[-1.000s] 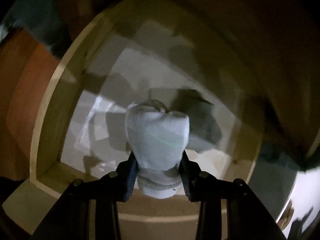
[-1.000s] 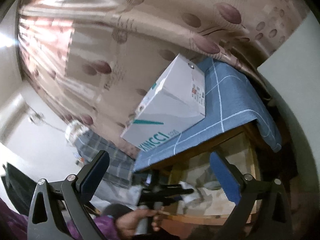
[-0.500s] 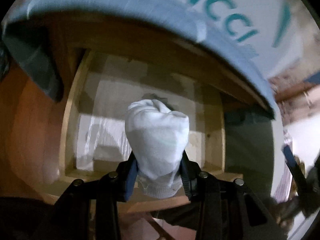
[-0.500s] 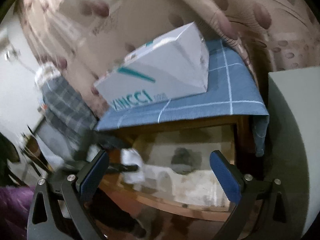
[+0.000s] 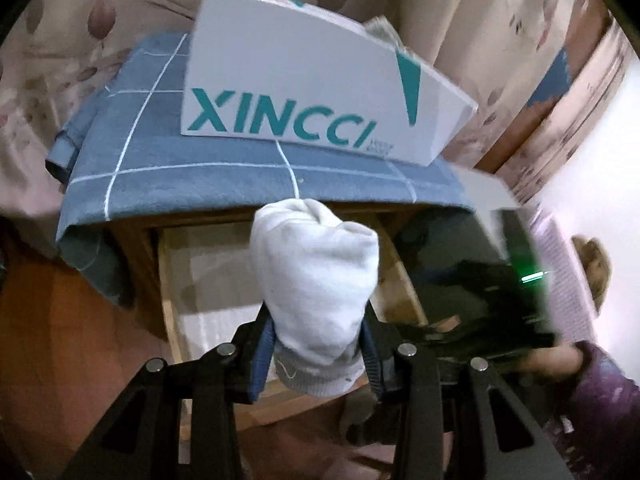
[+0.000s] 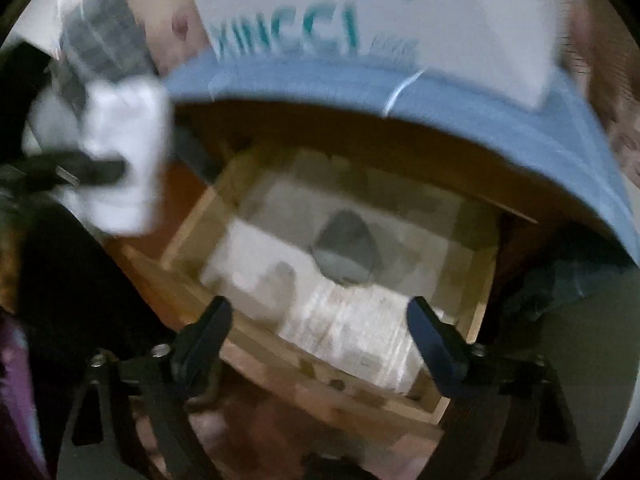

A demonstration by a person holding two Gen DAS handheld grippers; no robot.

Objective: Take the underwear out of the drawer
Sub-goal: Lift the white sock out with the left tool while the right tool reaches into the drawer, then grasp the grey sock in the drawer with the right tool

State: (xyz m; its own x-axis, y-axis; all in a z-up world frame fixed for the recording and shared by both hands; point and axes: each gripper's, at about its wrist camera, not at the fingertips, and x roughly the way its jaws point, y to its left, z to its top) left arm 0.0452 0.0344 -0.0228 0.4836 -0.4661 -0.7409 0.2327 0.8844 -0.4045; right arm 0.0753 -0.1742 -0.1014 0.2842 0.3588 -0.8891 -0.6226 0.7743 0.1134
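left gripper – fingers clamped on a white rolled underwear bundle, centre frame, lifted clear of the open drawer. right gripper – fingers just closing, still wide apart, nothing between them, above a grey bundle inside the drawer.

A wooden cabinet stands here with a blue cloth crossed by thin white lines draped over its top, the edge hanging down at the front and left side. Sitting right on that cloth is a white box with teal lettering. Below, the wooden drawer is pulled open; pale white sheeting lines its floor, and a dark grey bundle lies on the lining towards the back.
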